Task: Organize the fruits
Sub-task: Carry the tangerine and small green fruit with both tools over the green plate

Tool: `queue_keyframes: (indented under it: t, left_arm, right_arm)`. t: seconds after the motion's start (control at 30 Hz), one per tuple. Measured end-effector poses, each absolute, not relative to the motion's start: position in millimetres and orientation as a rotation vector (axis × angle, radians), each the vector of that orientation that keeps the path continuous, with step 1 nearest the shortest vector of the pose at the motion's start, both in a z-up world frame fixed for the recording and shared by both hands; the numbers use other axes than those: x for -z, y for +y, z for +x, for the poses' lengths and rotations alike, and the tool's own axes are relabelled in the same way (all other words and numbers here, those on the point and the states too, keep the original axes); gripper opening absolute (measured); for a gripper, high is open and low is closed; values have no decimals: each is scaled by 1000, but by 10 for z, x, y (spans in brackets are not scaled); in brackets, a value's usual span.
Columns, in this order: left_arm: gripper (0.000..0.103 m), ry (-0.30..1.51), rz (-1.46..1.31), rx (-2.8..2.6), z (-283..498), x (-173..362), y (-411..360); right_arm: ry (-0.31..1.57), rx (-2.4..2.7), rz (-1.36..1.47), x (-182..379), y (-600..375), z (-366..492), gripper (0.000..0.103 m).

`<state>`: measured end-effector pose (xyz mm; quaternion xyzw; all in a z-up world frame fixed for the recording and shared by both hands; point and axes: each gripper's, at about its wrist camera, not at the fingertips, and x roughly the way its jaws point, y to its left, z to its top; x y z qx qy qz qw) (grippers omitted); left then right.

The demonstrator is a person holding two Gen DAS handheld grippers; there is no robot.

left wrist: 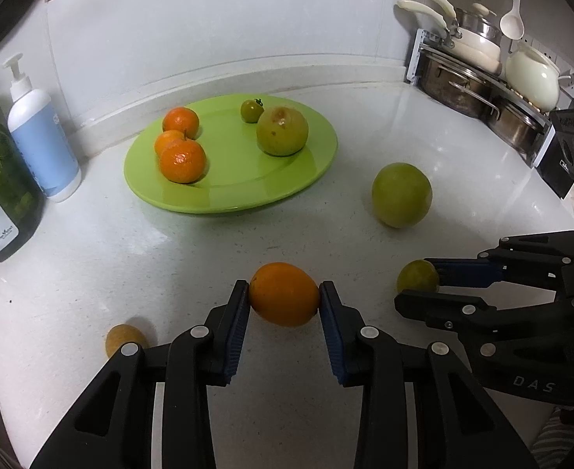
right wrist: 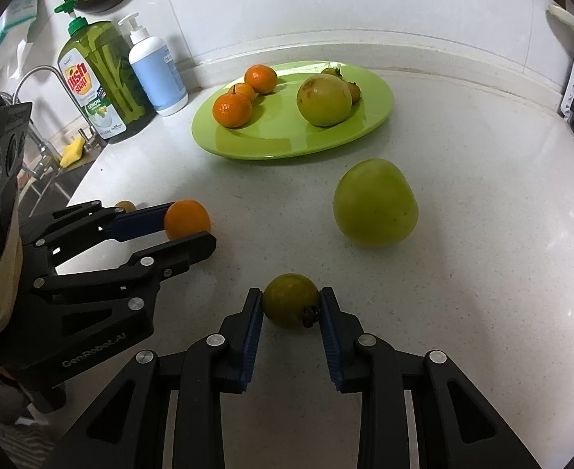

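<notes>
**Mei:** Left gripper (left wrist: 283, 300) has its blue pads pressed on both sides of an orange (left wrist: 284, 294), closed down to the fruit's width. That fruit sits in front of the green plate (left wrist: 169, 191), well short of its rim.

**Tom:** And the right gripper (right wrist: 291, 301)?

**Mei:** Same story: narrowed onto a small green fruit (right wrist: 290, 300), pads touching either side, stem end against the right pad. It is also on the near side of the plate, with a large green fruit (right wrist: 375, 202) lying between it and the rim.

**Tom:** Lifted, or resting on the bench (left wrist: 91, 258)?

**Mei:** Hard to say; both look at or just above the surface.

**Tom:** What's on the plate?

**Mei:** Three mandarins (left wrist: 182, 161) grouped at its left, a big yellow-green fruit (left wrist: 282, 130) and smaller ones at its right. A small yellowish fruit (left wrist: 124, 339) lies loose, far from the plate, beside the left gripper.

**Tom:** So the step is the pickup.

**Mei:** I'd judge so. Next calls for raising both and carrying them to the plate, orange towards the mandarins, green one steered past the large green fruit to the plate's right side.
</notes>
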<state>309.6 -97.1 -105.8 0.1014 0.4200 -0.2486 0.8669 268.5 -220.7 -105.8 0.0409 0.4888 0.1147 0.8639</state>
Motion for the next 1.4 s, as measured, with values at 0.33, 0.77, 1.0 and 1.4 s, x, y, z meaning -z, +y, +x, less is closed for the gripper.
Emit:
queue_keyframes:
  t: [0.33,0.77,1.0,1.4]
  left_arm:
    - [36,837,187,496,2991,781,-923]
    - [36,732,154,473,3039,292,-882]
    - [36,697,167,461,3254,140,-931]
    - [36,720,164,469,3877,83,-1046]
  right_arm:
    - [970,-250,91,860,-2231,2655,30]
    - [826,-283,95,354,-2246,2740,30]
    - [786,-276,93,240,-2305,2967,30]
    - [749,-273,44,119,-2381,3552,30]
